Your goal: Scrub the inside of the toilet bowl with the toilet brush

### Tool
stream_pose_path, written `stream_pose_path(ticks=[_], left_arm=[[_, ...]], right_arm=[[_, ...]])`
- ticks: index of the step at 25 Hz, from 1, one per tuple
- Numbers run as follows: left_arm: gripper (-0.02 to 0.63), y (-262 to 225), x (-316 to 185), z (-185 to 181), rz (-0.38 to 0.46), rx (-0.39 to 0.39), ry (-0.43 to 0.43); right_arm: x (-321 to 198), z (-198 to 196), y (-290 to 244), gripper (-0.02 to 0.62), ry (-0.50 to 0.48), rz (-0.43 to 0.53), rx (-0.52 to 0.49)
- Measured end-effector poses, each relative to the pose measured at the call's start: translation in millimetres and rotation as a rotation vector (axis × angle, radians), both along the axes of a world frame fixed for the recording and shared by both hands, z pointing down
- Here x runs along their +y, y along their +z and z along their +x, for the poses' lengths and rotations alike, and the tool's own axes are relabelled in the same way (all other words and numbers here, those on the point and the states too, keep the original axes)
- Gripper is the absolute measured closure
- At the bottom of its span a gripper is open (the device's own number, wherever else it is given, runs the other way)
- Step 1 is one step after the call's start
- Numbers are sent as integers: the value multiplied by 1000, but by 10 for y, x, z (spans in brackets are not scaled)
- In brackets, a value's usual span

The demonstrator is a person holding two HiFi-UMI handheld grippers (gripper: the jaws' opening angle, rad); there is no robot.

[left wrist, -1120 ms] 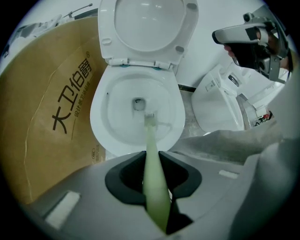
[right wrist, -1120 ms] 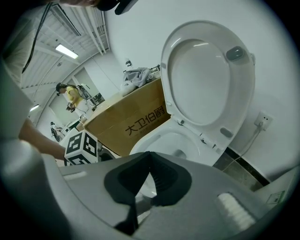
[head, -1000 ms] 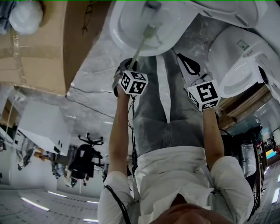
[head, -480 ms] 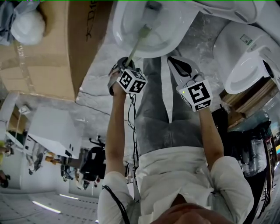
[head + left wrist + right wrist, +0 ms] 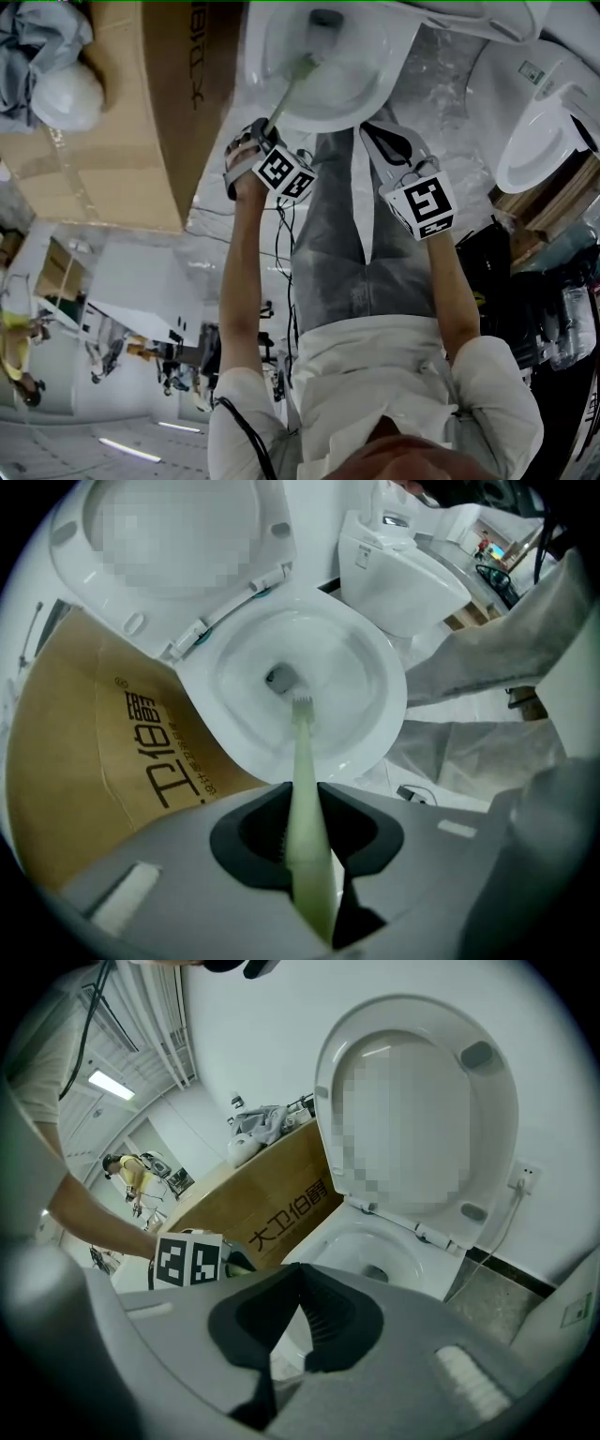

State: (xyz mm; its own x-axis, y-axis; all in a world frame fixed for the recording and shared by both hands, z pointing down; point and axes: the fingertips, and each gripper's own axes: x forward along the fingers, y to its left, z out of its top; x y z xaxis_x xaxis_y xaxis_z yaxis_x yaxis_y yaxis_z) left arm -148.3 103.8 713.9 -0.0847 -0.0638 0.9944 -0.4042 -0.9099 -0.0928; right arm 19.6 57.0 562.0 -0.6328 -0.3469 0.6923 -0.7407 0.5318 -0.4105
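Observation:
The white toilet bowl (image 5: 375,80) is at the top of the head view, and its lid (image 5: 169,536) is raised. A pale green toilet brush (image 5: 286,94) reaches into it. The brush head (image 5: 300,705) rests on the inner wall just below the drain hole. My left gripper (image 5: 267,131) is shut on the brush handle (image 5: 307,808), at the bowl's near rim. My right gripper (image 5: 389,141) hovers to the right of it, off the bowl's front edge. Its jaws are together and nothing is between them (image 5: 302,1283).
A large brown cardboard box (image 5: 141,103) stands close on the bowl's left, with a white bundle (image 5: 66,94) on top. A second white toilet (image 5: 544,131) stands to the right. The person's grey trouser legs (image 5: 328,234) are below the bowl. A cable (image 5: 511,1213) runs down the wall.
The brush head has slid toward the left side of the bowl with my left gripper. The right gripper has drifted a little left, still shut. The head view has shifted.

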Motion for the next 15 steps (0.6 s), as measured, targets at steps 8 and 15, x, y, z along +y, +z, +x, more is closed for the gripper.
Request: stream_pose_path(ticks=[8, 15], left_arm=[[505, 69, -345, -119, 20, -74, 192], [505, 101, -631, -122, 47, -93, 246]], right_arm=[[-134, -65, -3, 592, 52, 5, -16], [-213, -11, 17, 592, 76, 5, -11]])
